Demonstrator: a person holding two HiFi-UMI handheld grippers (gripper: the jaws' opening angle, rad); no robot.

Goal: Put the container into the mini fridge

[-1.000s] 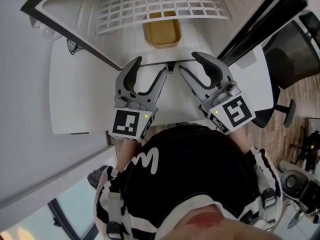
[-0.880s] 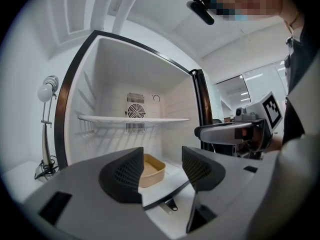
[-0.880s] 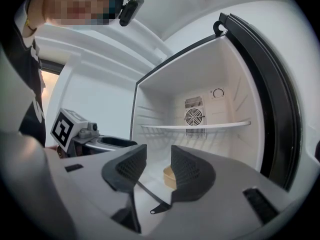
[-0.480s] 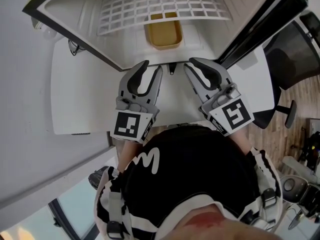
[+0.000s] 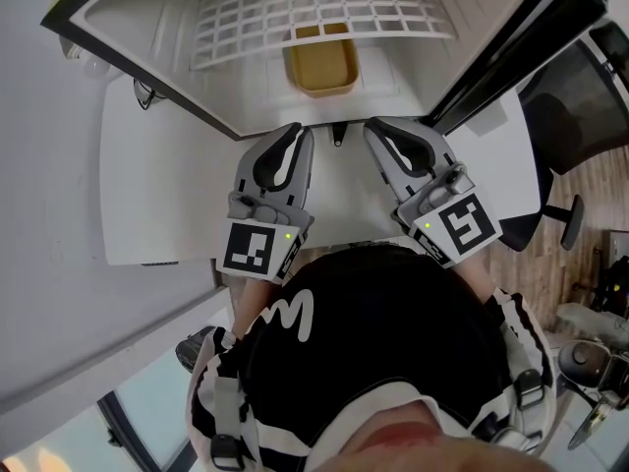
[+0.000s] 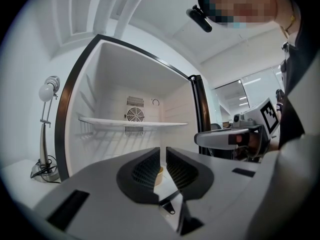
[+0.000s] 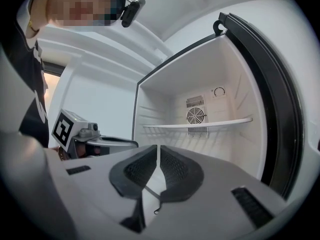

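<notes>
The left gripper (image 5: pixel 293 138) and right gripper (image 5: pixel 381 132) have just been closing. Both are now pinched together on nothing, level before the open mini fridge (image 5: pixel 147 28). The tan container (image 5: pixel 319 67) sits inside, under the wire shelf (image 5: pixel 295 13) — placement looks done, and backing away seems all that remains.

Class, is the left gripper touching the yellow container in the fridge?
Apart. Head view: bare fridge floor lies between the yellow container and the left gripper, whose jaws have just been closing on nothing.
</notes>
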